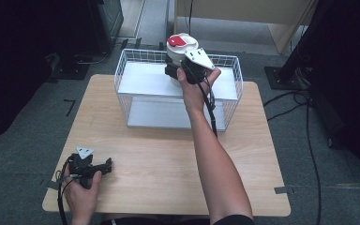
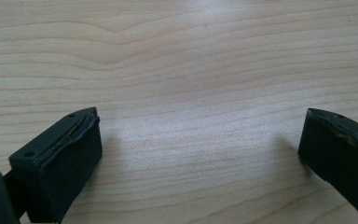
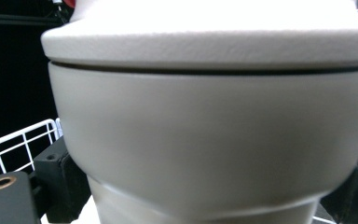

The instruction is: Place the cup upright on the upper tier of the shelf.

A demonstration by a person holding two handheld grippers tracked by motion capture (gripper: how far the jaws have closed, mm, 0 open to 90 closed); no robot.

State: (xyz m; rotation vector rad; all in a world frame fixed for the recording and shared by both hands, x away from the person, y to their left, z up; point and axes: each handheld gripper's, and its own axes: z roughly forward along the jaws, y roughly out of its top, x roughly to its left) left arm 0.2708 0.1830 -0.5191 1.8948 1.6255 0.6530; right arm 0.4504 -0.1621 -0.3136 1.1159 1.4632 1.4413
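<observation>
1. White jar (image 1: 180, 54) with a red flap on its lid stands upright on the upper shelf at the back of the white wire basket (image 1: 122, 70), near that basket's rear wall.
2. Right tongs (image 1: 178, 72) pinch the jar's lower body from the near side; in the right gripper view the two black jaws sit against either side of the jar (image 3: 205, 140), just below where it widens under the lid.
3. A grey three-cornered plate on the right tongs tilts up beside the lid, and a black cable trails down along the person's forearm.
4. The basket sits on the far half of the wooden table (image 1: 168, 173), with a lower white shelf in front of the upper one.
5. Left tongs (image 1: 104, 166) lie low at the table's near left corner, held in the person's left hand (image 1: 82, 192), well apart from the basket.
6. In the left gripper view the left tongs (image 2: 200, 140) are spread wide, with bare wood grain between the jaws.
</observation>
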